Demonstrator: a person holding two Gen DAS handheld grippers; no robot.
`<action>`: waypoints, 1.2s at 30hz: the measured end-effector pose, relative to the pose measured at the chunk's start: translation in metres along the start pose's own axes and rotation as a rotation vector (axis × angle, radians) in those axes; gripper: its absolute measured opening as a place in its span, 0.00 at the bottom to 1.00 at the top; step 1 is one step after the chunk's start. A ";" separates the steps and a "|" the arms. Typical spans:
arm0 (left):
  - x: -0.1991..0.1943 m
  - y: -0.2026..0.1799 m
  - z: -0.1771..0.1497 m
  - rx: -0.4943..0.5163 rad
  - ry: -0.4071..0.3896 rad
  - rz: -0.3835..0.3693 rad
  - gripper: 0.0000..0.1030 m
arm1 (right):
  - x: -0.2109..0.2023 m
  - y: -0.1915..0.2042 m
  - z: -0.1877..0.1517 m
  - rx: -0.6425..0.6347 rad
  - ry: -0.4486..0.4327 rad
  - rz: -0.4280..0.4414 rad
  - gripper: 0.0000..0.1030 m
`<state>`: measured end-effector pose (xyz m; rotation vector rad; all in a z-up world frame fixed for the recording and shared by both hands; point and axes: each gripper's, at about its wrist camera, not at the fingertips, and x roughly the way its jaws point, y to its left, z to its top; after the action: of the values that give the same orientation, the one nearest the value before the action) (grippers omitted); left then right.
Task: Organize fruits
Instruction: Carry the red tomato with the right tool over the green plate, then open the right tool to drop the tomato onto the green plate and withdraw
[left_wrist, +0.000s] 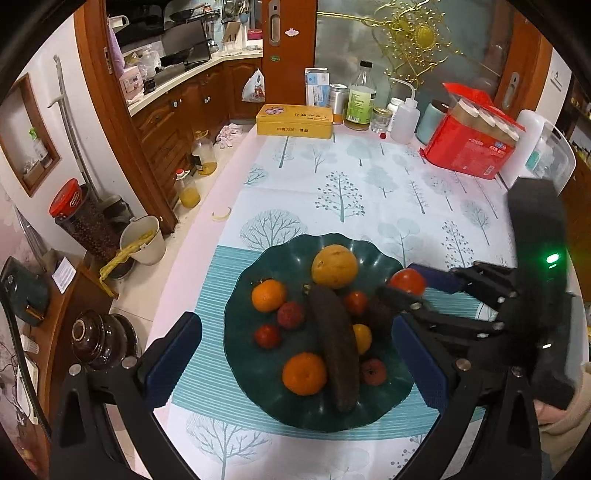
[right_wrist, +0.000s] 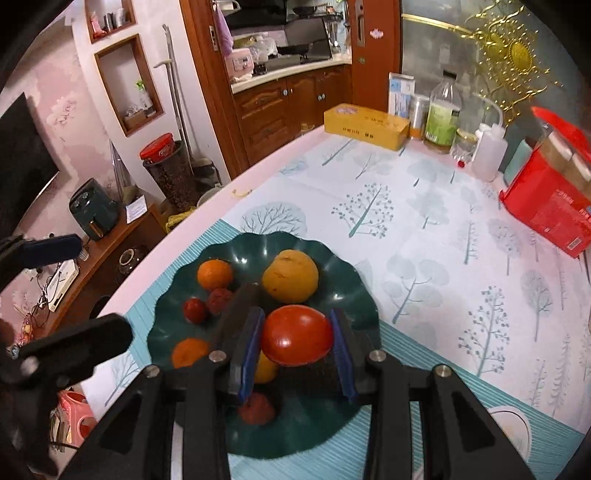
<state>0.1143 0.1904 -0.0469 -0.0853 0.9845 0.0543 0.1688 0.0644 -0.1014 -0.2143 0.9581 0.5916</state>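
Note:
A dark green scalloped plate (left_wrist: 255, 376) (right_wrist: 173, 321) lies on the tablecloth, holding several fruits: a large yellow citrus (left_wrist: 334, 265) (right_wrist: 290, 275), tangerines (left_wrist: 304, 373) (right_wrist: 214, 274), small red fruits (left_wrist: 290, 314) and a long dark cucumber (left_wrist: 336, 350). My right gripper (right_wrist: 297, 338) (left_wrist: 404, 291) is shut on a red tomato (right_wrist: 297, 336) (left_wrist: 407, 281), held over the plate's right side. My left gripper (left_wrist: 295, 350) stands open, wide over the plate, with nothing pressed between its blue pads.
At the table's far edge stand a yellow tin box (left_wrist: 295, 121), bottles (left_wrist: 361, 98), a squeeze bottle (left_wrist: 402, 118) and a red package (left_wrist: 476, 140). The table's left edge drops to a floor with a bucket (left_wrist: 146, 240) and jars.

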 end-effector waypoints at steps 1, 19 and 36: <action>0.002 0.001 0.002 0.000 0.002 -0.001 0.99 | 0.005 0.000 0.000 0.001 0.007 0.002 0.36; 0.016 -0.004 0.002 0.038 0.039 -0.040 0.99 | 0.008 -0.002 -0.010 0.043 0.041 0.027 0.54; -0.022 -0.063 -0.025 0.142 0.017 -0.191 0.99 | -0.083 -0.046 -0.100 0.316 0.052 -0.144 0.55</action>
<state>0.0866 0.1253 -0.0393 -0.0494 0.9907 -0.1912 0.0876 -0.0472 -0.0941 -0.0159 1.0626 0.2982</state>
